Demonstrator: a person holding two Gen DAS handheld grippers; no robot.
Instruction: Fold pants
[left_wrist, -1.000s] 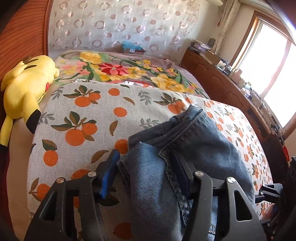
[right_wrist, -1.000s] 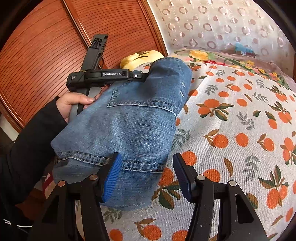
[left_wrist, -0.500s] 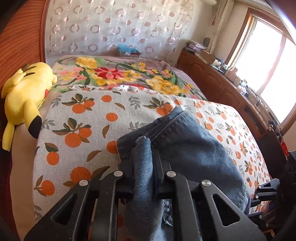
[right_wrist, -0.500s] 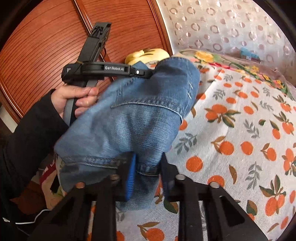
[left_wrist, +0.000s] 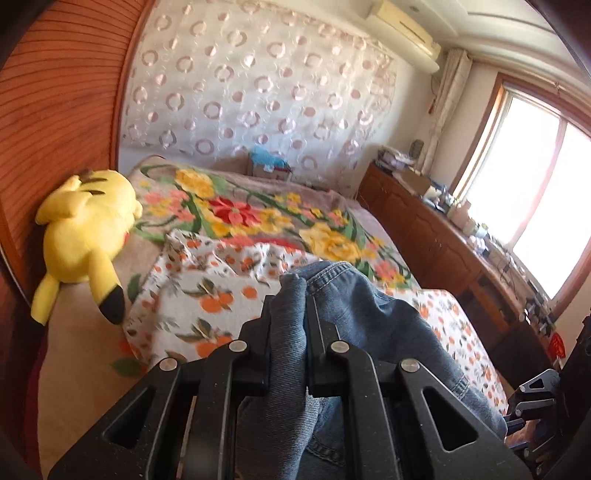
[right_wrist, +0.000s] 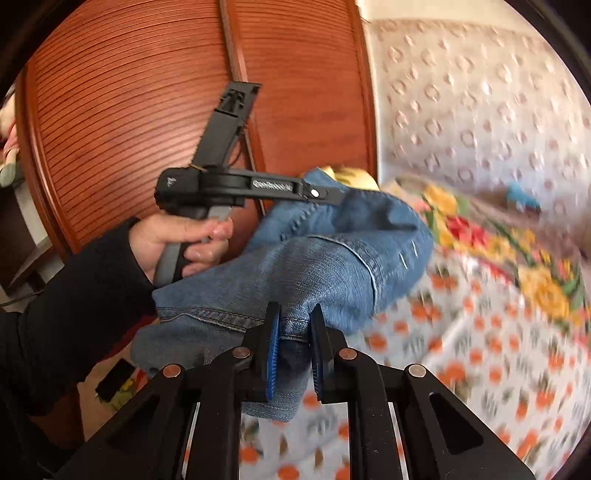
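The folded blue denim pants (right_wrist: 317, 266) hang lifted above the orange-print bedspread (right_wrist: 480, 350). My right gripper (right_wrist: 295, 332) is shut on the waistband end of the bundle. My left gripper (left_wrist: 288, 314) is shut on the opposite edge of the pants (left_wrist: 369, 317); it also shows in the right wrist view (right_wrist: 325, 194), held by a hand in a black sleeve. The denim hides the pad faces of the left gripper.
A yellow plush toy (left_wrist: 85, 236) lies at the bed's left side by the wooden wardrobe (right_wrist: 147, 110). A floral blanket (left_wrist: 258, 214) covers the far end of the bed. A wooden sideboard (left_wrist: 443, 247) with clutter runs under the window at right.
Both grippers closed on the pants and then lifted the bundle off the bedspread. The views have tilted up and moved; the right wrist view is motion-blurred.
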